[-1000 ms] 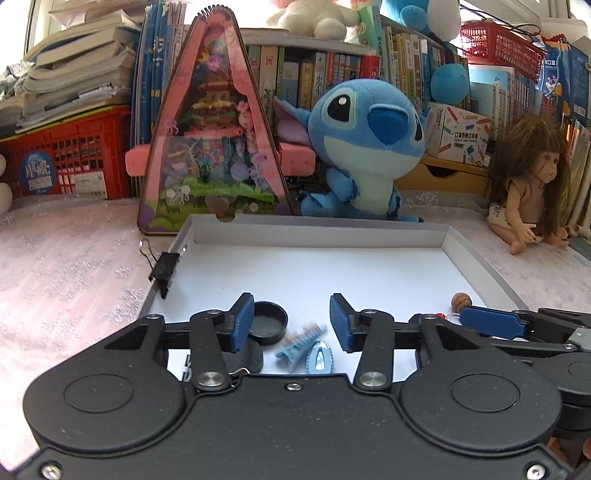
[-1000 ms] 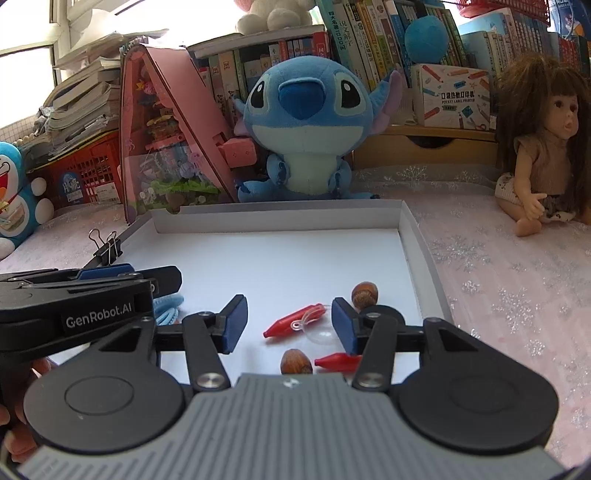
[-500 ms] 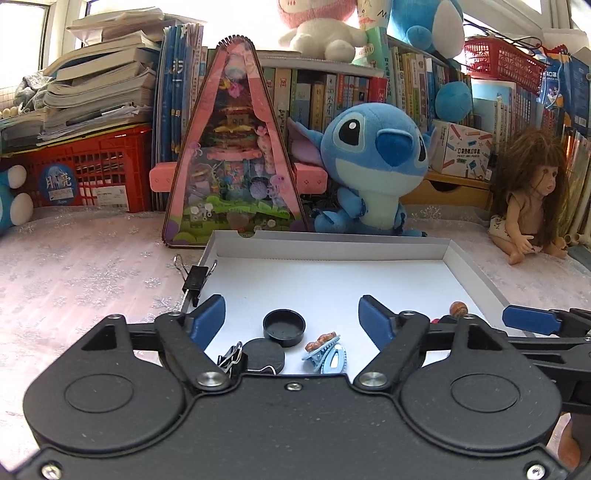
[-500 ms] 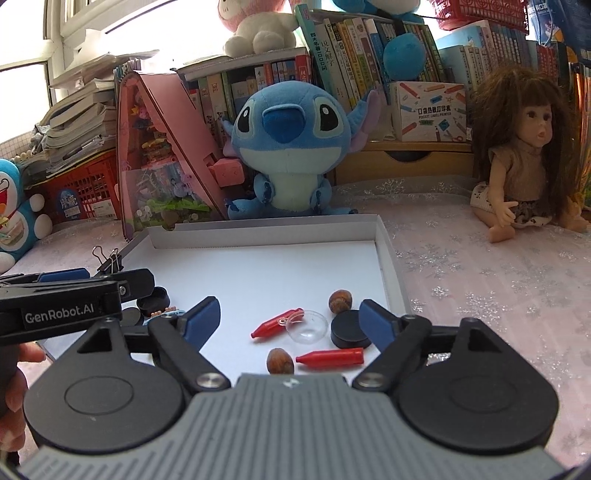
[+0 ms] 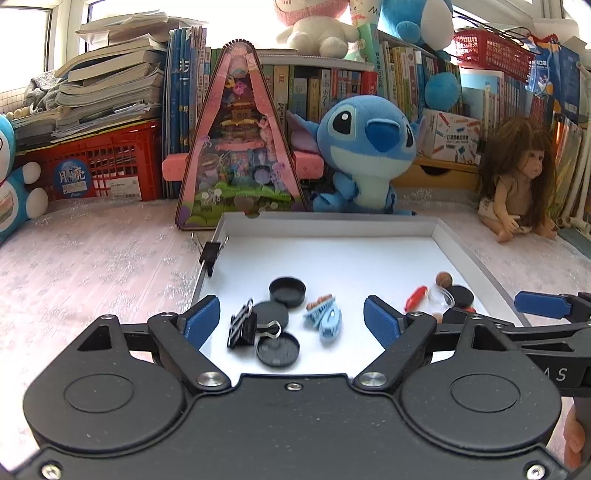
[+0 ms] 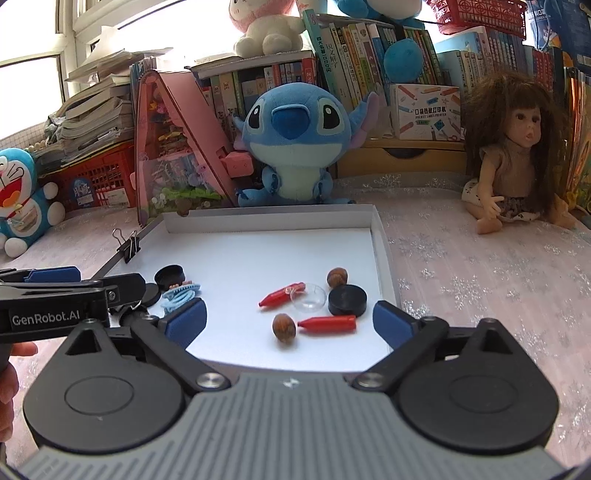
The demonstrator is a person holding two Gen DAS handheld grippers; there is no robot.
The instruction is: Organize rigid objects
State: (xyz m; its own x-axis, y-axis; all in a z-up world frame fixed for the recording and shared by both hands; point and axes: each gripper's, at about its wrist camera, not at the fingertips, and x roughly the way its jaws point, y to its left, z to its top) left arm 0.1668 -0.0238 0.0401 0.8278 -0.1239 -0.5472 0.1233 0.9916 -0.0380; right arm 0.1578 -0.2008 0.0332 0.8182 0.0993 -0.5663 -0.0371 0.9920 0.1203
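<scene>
Wide-open right claw (image 6: 288, 323) above white tray (image 6: 382, 254) with two red crayons (image 6: 327, 325), nuts (image 6: 283, 326), black puck (image 6: 347, 300).

Straight ahead of the gripper, beyond the far wall of the box, sits a blue plush toy with big ears and a dark blue nose (image 5: 367, 147). Just to its left leans a pink triangular toy package with a clear window (image 5: 240, 147). Farther left stands a red plastic crate (image 5: 107, 166) with a stack of loose books and papers (image 5: 107, 88) on top. Ahead and to the right, a long-haired brown-haired baby doll (image 6: 517, 155) sits on the pale pink snowflake-patterned tablecloth (image 6: 480, 277). Behind them all runs a row of upright books (image 6: 280, 77), with a white and pink plush animal (image 6: 266, 26) on top.
</scene>
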